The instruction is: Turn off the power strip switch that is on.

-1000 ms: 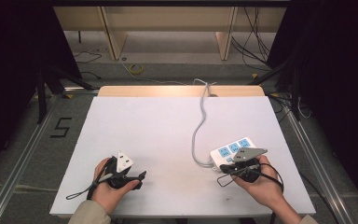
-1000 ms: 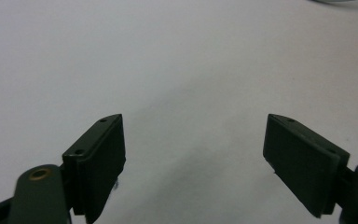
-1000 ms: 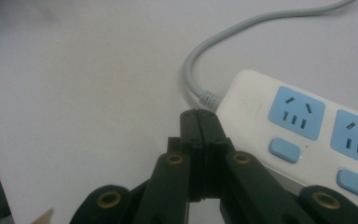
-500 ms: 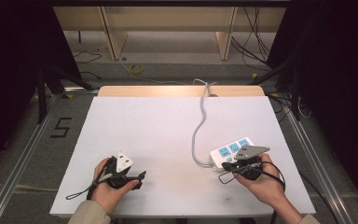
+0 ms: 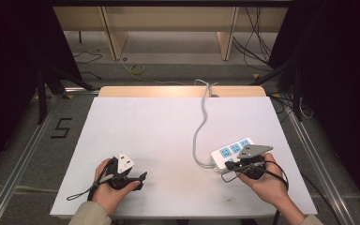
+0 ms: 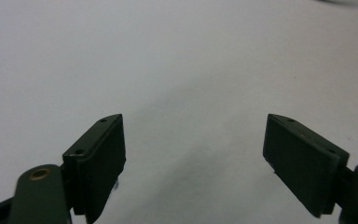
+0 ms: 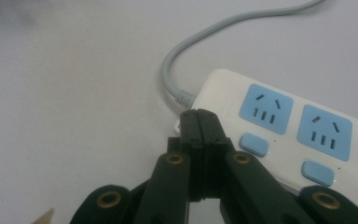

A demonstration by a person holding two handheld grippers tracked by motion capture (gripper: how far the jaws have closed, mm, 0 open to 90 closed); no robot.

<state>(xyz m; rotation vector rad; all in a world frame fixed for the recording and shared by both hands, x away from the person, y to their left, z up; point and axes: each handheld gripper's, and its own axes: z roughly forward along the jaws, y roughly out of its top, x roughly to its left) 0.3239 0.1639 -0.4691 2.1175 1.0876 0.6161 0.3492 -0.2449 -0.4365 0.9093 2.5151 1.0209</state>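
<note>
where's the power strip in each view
high view: power strip at right, just ahead of the right claw.
left gripper view: no strip; open claw over bare table.
right gripper view: strip at right, beside the shut claw.
shared landmark: grey cord.

Your high view looks down from above across the whole table. Your right gripper view sits close over the power strip, seen in both.
</note>
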